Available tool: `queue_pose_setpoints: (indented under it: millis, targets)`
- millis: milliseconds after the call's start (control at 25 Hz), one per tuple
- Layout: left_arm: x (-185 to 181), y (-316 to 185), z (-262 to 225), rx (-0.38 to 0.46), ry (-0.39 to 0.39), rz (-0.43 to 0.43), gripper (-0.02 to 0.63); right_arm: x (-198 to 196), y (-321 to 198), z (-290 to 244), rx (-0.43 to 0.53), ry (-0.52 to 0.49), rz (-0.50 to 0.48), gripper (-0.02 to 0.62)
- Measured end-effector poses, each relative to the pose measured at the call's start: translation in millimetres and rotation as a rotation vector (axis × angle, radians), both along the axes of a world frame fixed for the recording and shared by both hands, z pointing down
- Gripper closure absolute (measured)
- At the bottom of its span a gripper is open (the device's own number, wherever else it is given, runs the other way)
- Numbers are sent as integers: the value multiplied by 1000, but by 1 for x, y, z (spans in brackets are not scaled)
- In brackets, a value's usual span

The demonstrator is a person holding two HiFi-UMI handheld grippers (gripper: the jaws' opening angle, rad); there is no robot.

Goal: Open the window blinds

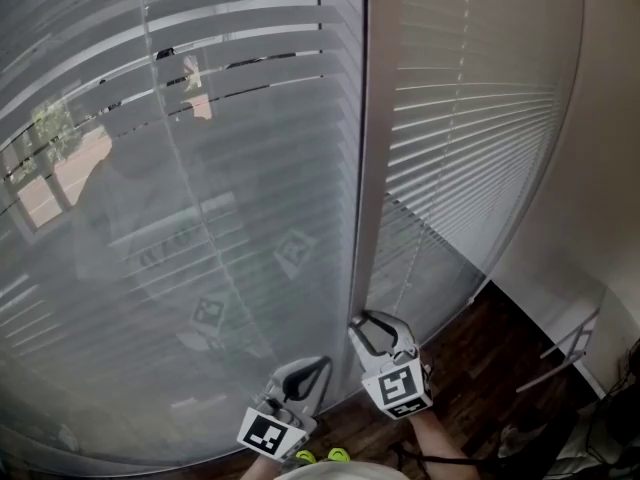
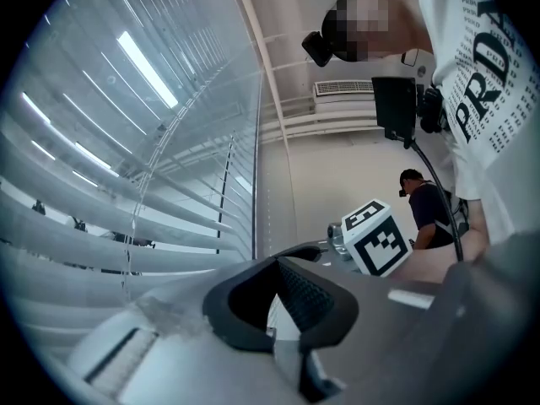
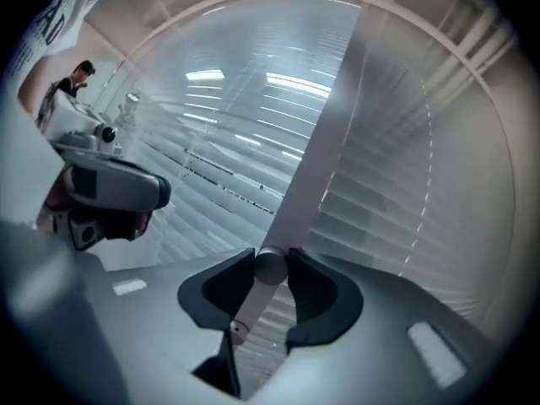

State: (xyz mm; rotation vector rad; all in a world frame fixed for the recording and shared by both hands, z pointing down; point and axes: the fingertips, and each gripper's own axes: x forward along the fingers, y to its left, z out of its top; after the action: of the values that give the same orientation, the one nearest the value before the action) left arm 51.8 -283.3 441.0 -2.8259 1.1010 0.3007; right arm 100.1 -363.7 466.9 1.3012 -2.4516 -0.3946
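Two sets of window blinds hang either side of an upright window post (image 1: 362, 168). The left blind (image 1: 200, 228) is the wider one and the right blind (image 1: 470, 138) the narrower. On both, the slats lie nearly flat against the glass. Only a few slats high on the left blind, well above the post's foot, show dark gaps between them.

The right tool (image 1: 378, 333) is raised at the foot of the post, just to its right. Its own view shows the right tool (image 3: 270, 281) clenched on a thin grey rod (image 3: 251, 302). The rod's rounded part sits between the black pads (image 3: 314, 289) and its lower end pokes out below them. The post (image 3: 325, 142) runs up the picture directly behind the rod.

The left tool (image 1: 305, 373) sits lower and just left of the post. In its own view the left tool (image 2: 274, 298) is released, with the pads (image 2: 308, 298) apart and only pale slats showing through the gap. The right tool's marker cube (image 2: 378, 239) shows beyond it. Dark wooden floor (image 1: 470, 353) lies right of the post, under the right blind.
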Motion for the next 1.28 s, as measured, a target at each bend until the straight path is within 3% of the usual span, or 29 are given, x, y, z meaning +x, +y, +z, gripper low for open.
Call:
queue_pose_setpoints:
  millis: [440, 760, 840, 1120, 1200, 1280]
  targets:
    - [-1, -1, 0, -7, 2, -1, 612, 8, -5, 0, -191, -338, 24, 465]
    - [-2, -4, -1, -7, 18, 0, 612, 11, -8, -1, -257, -482, 17, 465]
    - [-1, -4, -2, -6, 19, 6, 612, 10, -8, -1, -239, -457, 14, 465]
    - [0, -3, -5, -1, 24, 16, 612, 8, 3, -10, -96, -220, -23, 462]
    - [0, -3, -5, -3, 21, 17, 612, 6, 8, -17, -9, -85, -37, 462]
    - [1, -4, -4, -5, 18, 18, 612, 3, 11, -19, 82, 113, -51, 462]
